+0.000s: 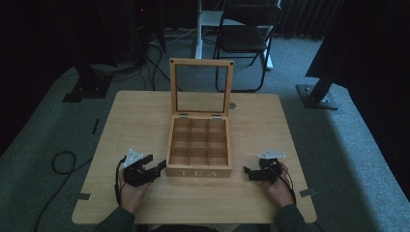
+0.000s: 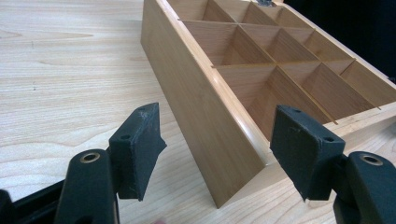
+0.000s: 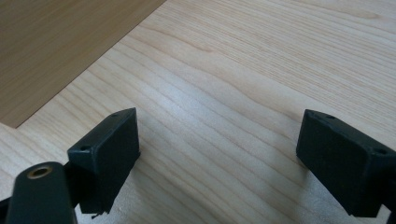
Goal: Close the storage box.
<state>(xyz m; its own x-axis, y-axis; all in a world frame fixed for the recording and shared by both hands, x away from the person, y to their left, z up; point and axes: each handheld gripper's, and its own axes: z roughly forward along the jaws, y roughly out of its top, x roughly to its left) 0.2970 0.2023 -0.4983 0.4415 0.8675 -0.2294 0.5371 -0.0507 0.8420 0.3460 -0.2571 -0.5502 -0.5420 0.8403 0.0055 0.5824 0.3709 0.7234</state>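
I have the tea box (image 1: 198,147) at the table's (image 1: 135,121) center, its glass lid (image 1: 201,87) standing upright at 12 o'clock, all 9 compartments bare. My left gripper (image 1: 161,167) sits at the box's 8 o'clock corner, jaws spread with that corner (image 2: 224,186) between them but not pinched, probably to brace or shift the box. My right gripper (image 1: 247,172) rests at 4 o'clock, just beside the box, jaws spread over bare wood, holding nothing.
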